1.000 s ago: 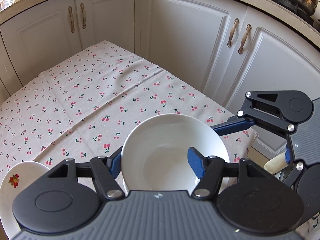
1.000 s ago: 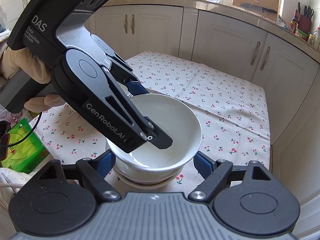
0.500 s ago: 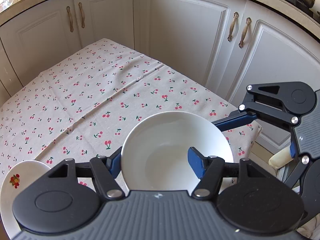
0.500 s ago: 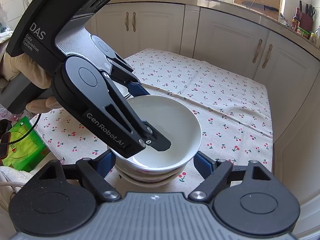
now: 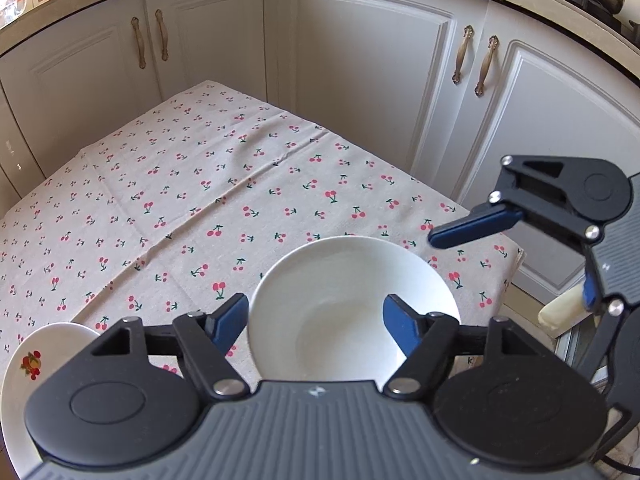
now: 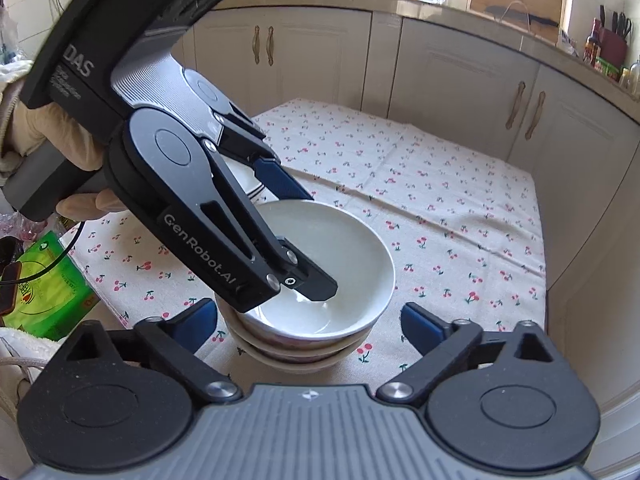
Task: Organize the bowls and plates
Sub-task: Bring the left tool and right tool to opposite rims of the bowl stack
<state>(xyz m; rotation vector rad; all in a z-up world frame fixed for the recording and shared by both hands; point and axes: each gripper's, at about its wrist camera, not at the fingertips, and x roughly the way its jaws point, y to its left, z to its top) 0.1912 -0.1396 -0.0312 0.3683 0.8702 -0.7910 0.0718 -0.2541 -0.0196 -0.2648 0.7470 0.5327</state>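
A white bowl point(image 5: 352, 304) point(image 6: 344, 248) sits on top of a stack of bowls point(image 6: 296, 354) on the cherry-print tablecloth point(image 5: 200, 184). My left gripper point(image 5: 316, 320) straddles the bowl's near rim, one finger inside and one outside, with the jaws open wide. In the right wrist view the left gripper point(image 6: 304, 240) reaches down into the bowl. My right gripper point(image 6: 308, 326) is open and empty, just in front of the stack. It also shows at the right edge of the left wrist view point(image 5: 472, 232).
A white plate with a fruit print point(image 5: 36, 364) lies at the table's near left. A striped dish point(image 6: 246, 184) sits behind the stack. A green packet point(image 6: 44, 284) lies off the table's left. White cabinets point(image 5: 380, 72) stand close behind the table.
The bowl has come down onto the stack. My left gripper's jaws have widened around its rim. My right gripper has drawn back a little from the stack.
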